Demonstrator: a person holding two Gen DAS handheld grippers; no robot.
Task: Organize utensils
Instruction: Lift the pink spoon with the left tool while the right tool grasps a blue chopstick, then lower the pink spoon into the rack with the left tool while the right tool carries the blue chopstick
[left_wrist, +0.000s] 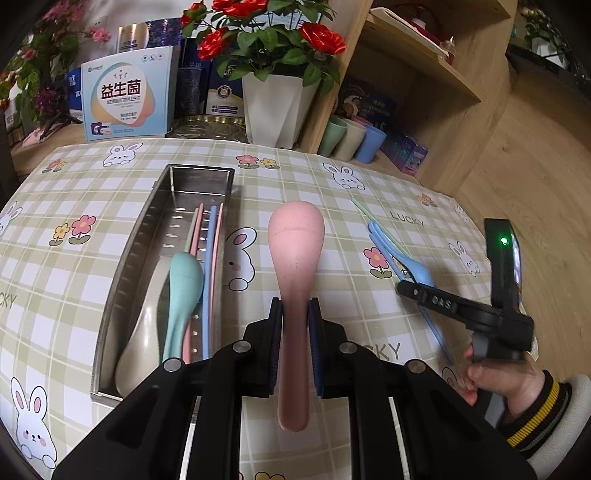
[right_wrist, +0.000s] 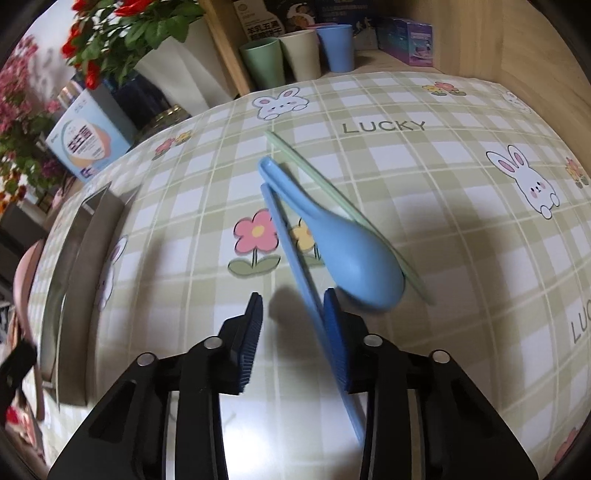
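Note:
My left gripper (left_wrist: 295, 306) is shut on the handle of a pink spoon (left_wrist: 295, 243), held above the checked tablecloth just right of the steel tray (left_wrist: 147, 229). In the tray lie a teal spoon (left_wrist: 183, 295), a cream spoon (left_wrist: 140, 332) and several chopsticks (left_wrist: 212, 258). My right gripper (right_wrist: 293, 299) is open over a blue chopstick (right_wrist: 289, 251); the stick runs between the jaws against the right pad, and the left pad stands clear of it. A blue spoon (right_wrist: 354, 266) and a green chopstick (right_wrist: 306, 166) lie just beyond, the spoon resting across both sticks.
A white pot of red flowers (left_wrist: 275, 107), a boxed product (left_wrist: 127, 96) and a gold tin stand at the table's back edge. Green, cream and blue cups (right_wrist: 299, 48) sit on the wooden shelf behind. The steel tray (right_wrist: 74, 258) lies left of the right gripper.

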